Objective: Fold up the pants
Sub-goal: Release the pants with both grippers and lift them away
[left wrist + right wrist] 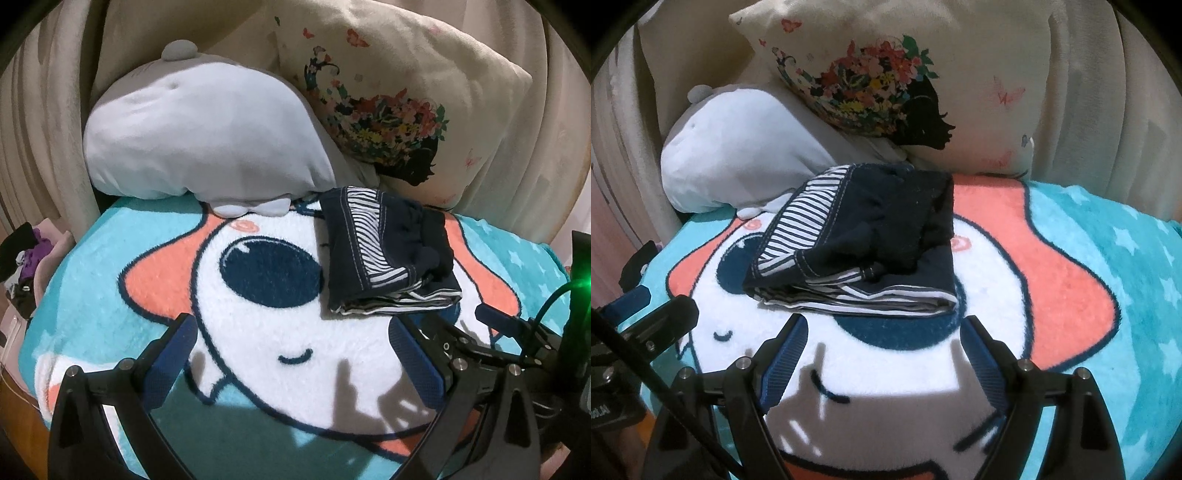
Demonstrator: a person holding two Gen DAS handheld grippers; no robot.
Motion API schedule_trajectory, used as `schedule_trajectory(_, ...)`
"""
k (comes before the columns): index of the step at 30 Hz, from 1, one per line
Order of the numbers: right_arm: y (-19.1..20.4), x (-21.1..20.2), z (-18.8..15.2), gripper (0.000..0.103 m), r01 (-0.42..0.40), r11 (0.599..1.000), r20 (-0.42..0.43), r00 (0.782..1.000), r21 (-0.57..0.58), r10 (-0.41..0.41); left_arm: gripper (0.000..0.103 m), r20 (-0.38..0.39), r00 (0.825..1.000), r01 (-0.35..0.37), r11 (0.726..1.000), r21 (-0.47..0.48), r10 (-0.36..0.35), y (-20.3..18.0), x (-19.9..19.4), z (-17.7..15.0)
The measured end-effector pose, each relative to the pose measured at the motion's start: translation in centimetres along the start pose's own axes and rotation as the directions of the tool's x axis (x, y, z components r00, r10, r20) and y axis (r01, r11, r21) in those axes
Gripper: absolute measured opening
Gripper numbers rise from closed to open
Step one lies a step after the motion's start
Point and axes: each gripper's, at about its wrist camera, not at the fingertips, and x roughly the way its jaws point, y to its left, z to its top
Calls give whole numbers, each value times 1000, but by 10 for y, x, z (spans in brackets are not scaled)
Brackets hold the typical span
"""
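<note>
Navy-and-striped folded pants (pixel 857 240) are seen at twelve o'clock just beyond the wide, empty right gripper (pixel 882 354), long axis crosswise; the left gripper (pixel 291 354), equally wide, sits farther off.

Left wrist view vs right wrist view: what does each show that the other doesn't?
Left wrist only: a pile of dark and purple clothes at the far left edge, and a green light at the right edge.

Right wrist only: nothing distinct.

Both: the folded pants on the cartoon blanket, grey plush, floral pillow, left gripper and right gripper, fingers apart, empty.
</note>
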Motion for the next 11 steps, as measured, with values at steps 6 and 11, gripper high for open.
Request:
schedule_trajectory(6,2,9,0,89,23,1000,-34,999,-2,-23,103,-17,1000,-9,1000,1,9,3,7,-1)
schedule_trajectory(11,9,9,2,89,31,999,-37,999,-29,-32,103,-41,999,-12,1000,-12,11,7,10,-2)
